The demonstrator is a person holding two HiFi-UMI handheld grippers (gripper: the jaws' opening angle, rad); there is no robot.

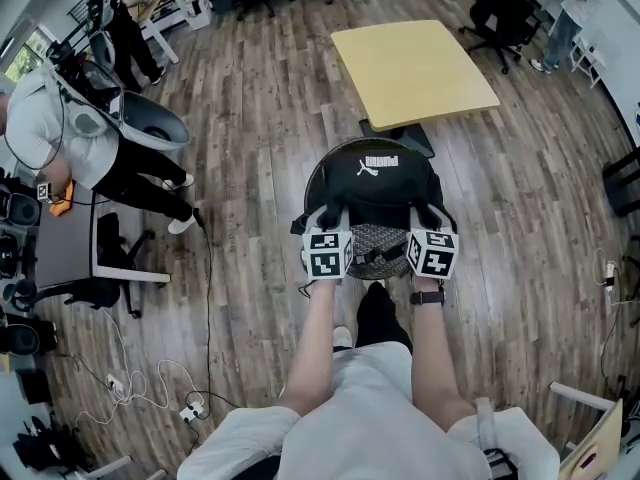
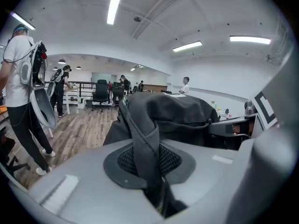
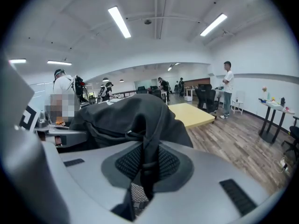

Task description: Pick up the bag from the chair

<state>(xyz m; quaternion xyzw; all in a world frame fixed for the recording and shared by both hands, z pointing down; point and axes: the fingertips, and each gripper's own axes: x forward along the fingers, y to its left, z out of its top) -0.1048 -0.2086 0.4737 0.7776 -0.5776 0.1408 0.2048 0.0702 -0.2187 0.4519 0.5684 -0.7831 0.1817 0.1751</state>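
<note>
Head view: the black bag (image 1: 375, 193) hangs dead centre, left hand-held gripper (image 1: 325, 223) at its 7 o'clock, right hand-held gripper (image 1: 428, 220) at 5 o'clock. The lift is under way, I'd say; the chair is hidden beneath. White Puma cat and wordmark (image 1: 378, 164) on top

Left gripper view: jaws clamped on a strap (image 2: 142, 143)

Right gripper view: same story, pinching the other strap (image 3: 148, 148). Next up: carry it clear, both sides level, grips tight

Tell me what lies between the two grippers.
The head view shows the black fabric backpack there: its grey mesh back panel fills the gap between the left gripper and the right gripper, both clamped on the backpack.
</note>
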